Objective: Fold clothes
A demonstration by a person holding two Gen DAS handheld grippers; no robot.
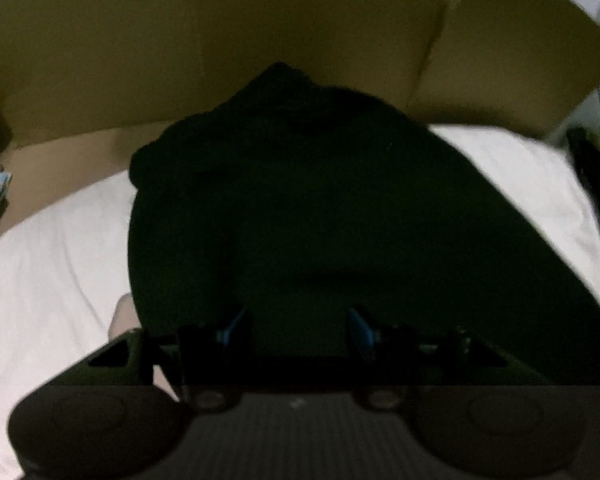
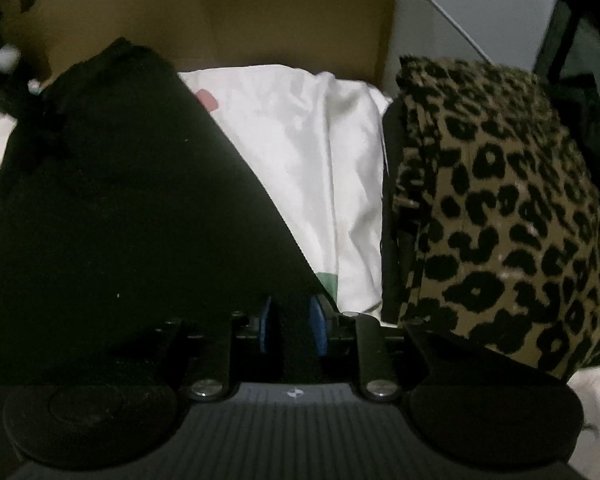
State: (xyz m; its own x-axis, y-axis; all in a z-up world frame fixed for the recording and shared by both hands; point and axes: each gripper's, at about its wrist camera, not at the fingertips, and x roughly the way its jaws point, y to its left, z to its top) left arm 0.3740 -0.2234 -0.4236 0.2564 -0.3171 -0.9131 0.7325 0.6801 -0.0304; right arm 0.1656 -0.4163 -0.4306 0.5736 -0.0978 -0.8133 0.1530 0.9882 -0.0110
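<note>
A black garment (image 1: 320,208) fills the middle of the left wrist view, spread on a white sheet (image 1: 52,260). It covers the tips of my left gripper (image 1: 298,320), whose blue pads (image 1: 236,326) stand wide apart, so the gripper is open. In the right wrist view the same black garment (image 2: 120,200) takes up the left half, its straight edge running down to my right gripper (image 2: 293,320). There the blue pads (image 2: 318,326) sit close together with black cloth pinched between them.
A leopard-print garment (image 2: 500,220) lies piled at the right, touching the gripper body. Behind the white sheet (image 2: 308,168) stands a cardboard wall (image 1: 220,40) (image 2: 280,12). Part of a hand (image 1: 122,320) shows beside the left gripper. Dark clutter sits at the left edge (image 2: 4,92).
</note>
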